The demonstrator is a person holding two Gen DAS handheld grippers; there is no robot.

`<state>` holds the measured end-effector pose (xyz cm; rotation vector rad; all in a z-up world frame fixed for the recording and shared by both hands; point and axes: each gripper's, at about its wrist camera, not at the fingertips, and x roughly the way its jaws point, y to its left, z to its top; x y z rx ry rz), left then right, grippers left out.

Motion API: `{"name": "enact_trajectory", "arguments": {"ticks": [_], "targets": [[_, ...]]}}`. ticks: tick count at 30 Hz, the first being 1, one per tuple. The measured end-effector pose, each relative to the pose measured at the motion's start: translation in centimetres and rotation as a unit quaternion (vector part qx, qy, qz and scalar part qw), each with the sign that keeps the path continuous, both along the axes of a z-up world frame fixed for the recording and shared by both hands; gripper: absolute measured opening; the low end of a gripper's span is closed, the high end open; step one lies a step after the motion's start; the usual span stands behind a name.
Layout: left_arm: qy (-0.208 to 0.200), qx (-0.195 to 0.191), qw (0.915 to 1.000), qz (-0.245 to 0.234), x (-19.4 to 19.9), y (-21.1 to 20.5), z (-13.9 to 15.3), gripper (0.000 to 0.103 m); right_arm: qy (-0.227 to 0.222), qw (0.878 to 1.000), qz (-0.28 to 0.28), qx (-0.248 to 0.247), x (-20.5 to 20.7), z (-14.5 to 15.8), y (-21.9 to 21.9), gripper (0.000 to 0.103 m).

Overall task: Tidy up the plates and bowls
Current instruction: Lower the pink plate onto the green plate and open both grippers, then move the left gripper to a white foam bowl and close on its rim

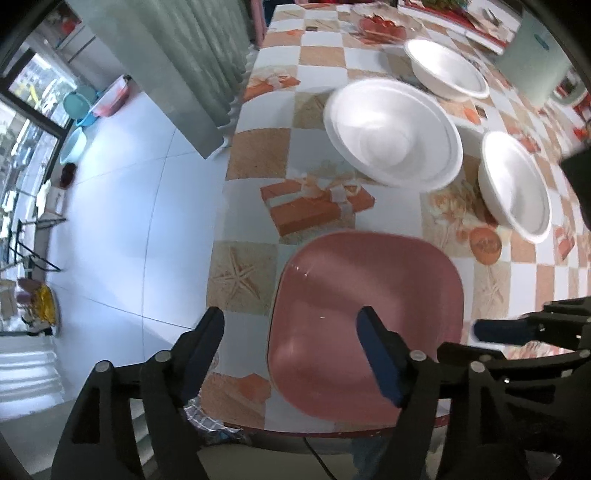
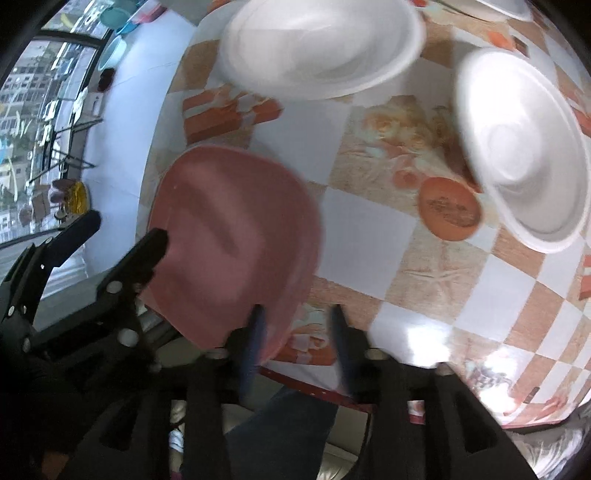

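Observation:
A pink square plate (image 1: pixel 365 317) lies at the near edge of the table (image 1: pixel 325 144); it also shows in the right wrist view (image 2: pixel 236 236). Three white bowls stand beyond it: a large one (image 1: pixel 395 133), one far back (image 1: pixel 447 68) and one to the right (image 1: pixel 517 184). My left gripper (image 1: pixel 291 328) is open and empty, its right finger over the plate's near side. My right gripper (image 2: pixel 297 325) is open and empty beside the plate's right corner, and it shows in the left wrist view (image 1: pixel 517 328).
The table has an orange and white checked cloth. A pale green container (image 1: pixel 532 70) and a red dish (image 1: pixel 380 26) stand at the far end. White tiled floor (image 1: pixel 122 206) lies to the left, with blue tubs (image 1: pixel 79 107) by the window.

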<state>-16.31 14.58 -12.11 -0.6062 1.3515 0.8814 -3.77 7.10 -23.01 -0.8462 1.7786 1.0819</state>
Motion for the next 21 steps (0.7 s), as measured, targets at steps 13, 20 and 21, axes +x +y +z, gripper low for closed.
{"name": "enact_trajectory", "arguments": {"ticks": [13, 20, 21], "targets": [[-0.059, -0.053, 0.9961, -0.038, 9.8, -1.9, 1.9, 0.091, -0.115, 0.986, -0.121, -0.005, 13.1, 2.8, -5.3, 0.078], [-0.042, -0.065, 0.997, 0.007, 15.8, -2.1, 0.0, 0.091, -0.123, 0.987, -0.107, -0.009, 17.6, 0.7, -3.7, 0.078], [-0.041, -0.067, 0.9969, 0.013, 16.2, -2.0, -0.2, 0.091, -0.123, 0.987, -0.103, -0.008, 18.0, 0.3, -3.2, 0.078]]}}
